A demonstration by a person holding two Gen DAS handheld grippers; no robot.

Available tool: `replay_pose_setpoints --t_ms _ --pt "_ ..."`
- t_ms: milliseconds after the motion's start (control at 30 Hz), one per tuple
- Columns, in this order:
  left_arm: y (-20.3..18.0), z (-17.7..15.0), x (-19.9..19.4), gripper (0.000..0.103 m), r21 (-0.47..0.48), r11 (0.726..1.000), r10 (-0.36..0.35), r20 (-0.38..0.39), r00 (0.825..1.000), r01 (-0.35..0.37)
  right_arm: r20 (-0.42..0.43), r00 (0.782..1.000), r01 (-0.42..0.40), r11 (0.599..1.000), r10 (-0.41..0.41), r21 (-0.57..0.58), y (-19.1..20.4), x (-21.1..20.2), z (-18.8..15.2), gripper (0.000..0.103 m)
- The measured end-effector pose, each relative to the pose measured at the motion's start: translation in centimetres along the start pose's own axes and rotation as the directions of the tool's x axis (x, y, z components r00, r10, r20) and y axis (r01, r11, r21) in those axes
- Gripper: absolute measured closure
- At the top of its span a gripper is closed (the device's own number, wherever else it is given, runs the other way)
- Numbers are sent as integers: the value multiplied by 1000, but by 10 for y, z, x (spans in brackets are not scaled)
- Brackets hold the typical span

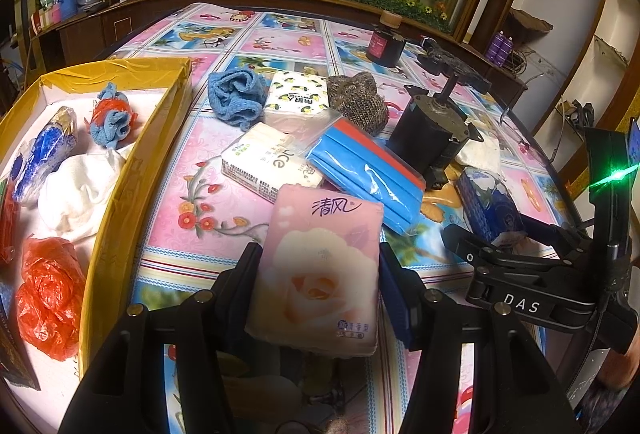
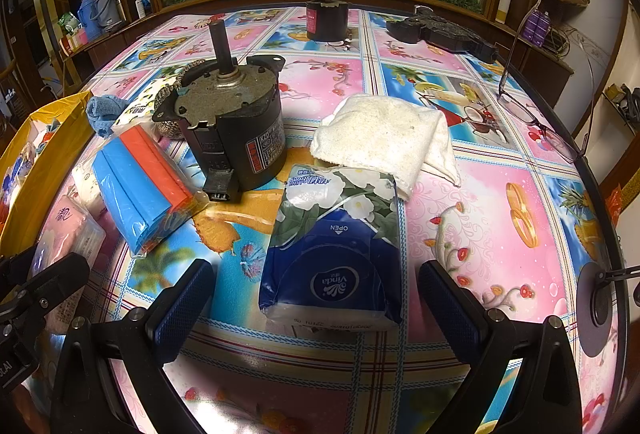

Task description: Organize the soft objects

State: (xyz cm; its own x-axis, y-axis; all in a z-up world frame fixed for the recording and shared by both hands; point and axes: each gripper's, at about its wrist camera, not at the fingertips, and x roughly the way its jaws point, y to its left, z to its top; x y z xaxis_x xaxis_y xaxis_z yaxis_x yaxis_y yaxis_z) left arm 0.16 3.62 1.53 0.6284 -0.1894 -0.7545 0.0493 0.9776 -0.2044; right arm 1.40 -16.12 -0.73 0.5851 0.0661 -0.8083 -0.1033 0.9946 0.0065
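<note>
My left gripper (image 1: 318, 266) is shut on a pink tissue pack (image 1: 318, 266) with a rose print, held just right of the yellow box (image 1: 132, 169). The box holds a white cloth (image 1: 76, 189), a red plastic bag (image 1: 48, 294), a blue-and-orange cloth (image 1: 110, 119) and a blue wrapped pack (image 1: 40, 157). My right gripper (image 2: 316, 294) is open, its fingers on either side of a blue Vinda tissue pack (image 2: 332, 250) lying on the table. A white towel (image 2: 384, 137) lies just behind that pack.
On the flowered tablecloth (image 2: 500, 201) lie a blue-and-orange bagged pack (image 1: 368, 165), two more tissue packs (image 1: 272, 161), a blue cloth (image 1: 236, 97), a wire scrubber (image 1: 360, 99), a black motor (image 2: 236, 129), a dark jar (image 2: 326, 17), a black bracket (image 2: 440, 33) and glasses (image 2: 536, 121).
</note>
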Motion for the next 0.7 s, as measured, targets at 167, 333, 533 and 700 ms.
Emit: replay_pose_setpoints --t_ms 167,333,533,700 --pt "-2 0 -6 47 17 1000 -2 28 1000 2 0 1000 0 1000 0 1 0 0 0 0" --pt "-2 0 -10 47 13 1000 1 52 999 -1 -61 996 -77 993 72 -89 2 -3 -2 0" --pt "-3 -1 -16 47 24 1000 4 81 997 -6 -67 985 -168 974 159 -154 0 -9 -9 0" --pt "-3 -1 -19 47 21 1000 -1 100 995 -2 -41 980 -198 974 195 -112 -10 -15 -1 16"
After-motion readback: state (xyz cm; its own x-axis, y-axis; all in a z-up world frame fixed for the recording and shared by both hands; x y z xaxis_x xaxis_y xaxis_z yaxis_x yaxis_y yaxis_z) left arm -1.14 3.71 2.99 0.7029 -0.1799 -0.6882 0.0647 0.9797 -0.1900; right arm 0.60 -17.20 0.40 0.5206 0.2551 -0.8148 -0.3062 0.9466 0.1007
